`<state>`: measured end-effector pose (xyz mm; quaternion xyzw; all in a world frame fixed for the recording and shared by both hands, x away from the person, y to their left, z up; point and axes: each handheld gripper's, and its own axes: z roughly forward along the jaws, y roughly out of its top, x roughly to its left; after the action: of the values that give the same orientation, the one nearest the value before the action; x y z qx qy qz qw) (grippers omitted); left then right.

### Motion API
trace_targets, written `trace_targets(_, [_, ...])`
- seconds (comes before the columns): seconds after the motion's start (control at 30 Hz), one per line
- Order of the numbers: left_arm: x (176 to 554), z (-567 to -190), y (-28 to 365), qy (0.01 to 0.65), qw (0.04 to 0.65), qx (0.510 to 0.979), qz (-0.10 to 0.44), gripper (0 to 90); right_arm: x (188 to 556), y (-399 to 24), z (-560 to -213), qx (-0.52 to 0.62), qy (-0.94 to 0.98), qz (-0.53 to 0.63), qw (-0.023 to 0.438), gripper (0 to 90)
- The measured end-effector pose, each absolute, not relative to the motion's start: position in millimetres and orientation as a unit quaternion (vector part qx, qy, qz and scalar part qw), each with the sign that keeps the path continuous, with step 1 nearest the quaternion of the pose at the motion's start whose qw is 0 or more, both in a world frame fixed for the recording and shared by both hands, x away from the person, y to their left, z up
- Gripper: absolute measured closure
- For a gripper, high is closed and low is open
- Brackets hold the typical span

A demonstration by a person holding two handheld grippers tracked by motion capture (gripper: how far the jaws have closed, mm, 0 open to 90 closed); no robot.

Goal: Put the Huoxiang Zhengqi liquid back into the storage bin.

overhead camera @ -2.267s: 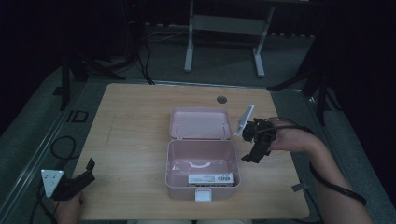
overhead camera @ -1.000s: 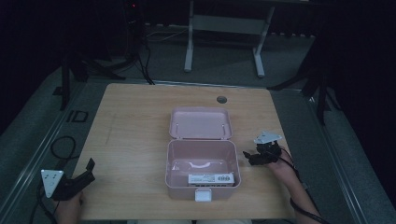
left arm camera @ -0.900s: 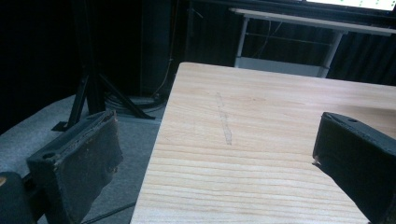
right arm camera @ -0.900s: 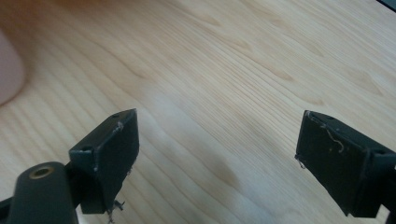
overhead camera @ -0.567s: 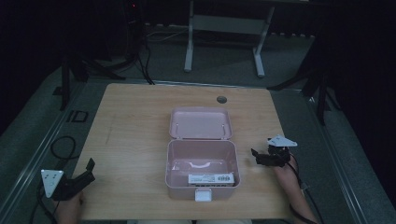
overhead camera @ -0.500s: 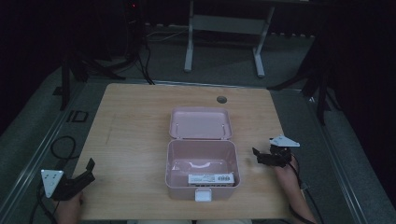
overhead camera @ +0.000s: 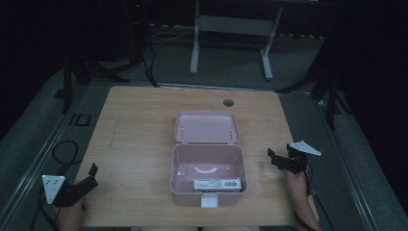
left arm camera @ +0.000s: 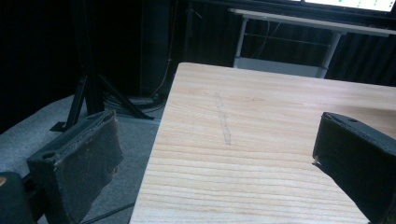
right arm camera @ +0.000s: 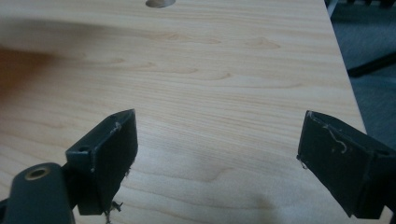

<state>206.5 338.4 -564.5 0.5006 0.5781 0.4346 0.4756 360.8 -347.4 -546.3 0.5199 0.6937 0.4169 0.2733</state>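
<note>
A pink box [overhead camera: 208, 178] stands open in the middle of the wooden table [overhead camera: 139, 134], its lid [overhead camera: 207, 127] folded back flat behind it. A white labelled item [overhead camera: 217, 184] lies inside near the front wall. My right gripper [overhead camera: 276, 157] rests on the table to the right of the box, open and empty; its own view shows both jaws wide apart over bare wood [right arm camera: 219, 135]. My left gripper [overhead camera: 91, 174] sits at the table's front left corner, also open with nothing between its fingers [left arm camera: 88, 158].
A round cable hole [overhead camera: 228, 102] is at the back of the table, also seen as a cable hole [right arm camera: 160, 3] in the right gripper view. Grey floor, black stand legs [overhead camera: 77, 72] and a white desk frame [overhead camera: 231, 29] lie beyond the edges.
My right gripper has drawn back from above the box's right side toward the front right of the table and settled low. The left gripper has stayed put.
</note>
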Motion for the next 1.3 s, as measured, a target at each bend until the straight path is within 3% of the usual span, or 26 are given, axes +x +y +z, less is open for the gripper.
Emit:
trace_targets(0.27, [207,-565,339,0.578,0.476,0.5,0.434,1.2,356,-364,-543,0.547,0.665,0.421,0.285,11.6])
trace_targets(0.93, [206,-565,340,0.58,0.479,0.499,0.432,1.2,354,-392,-552,0.588,0.625,0.463,0.221,11.7])
trace_targets(1.3, [206,-565,340,0.58,0.479,0.497,0.432,1.2,357,-386,-555,0.579,0.649,0.444,0.217,11.8])
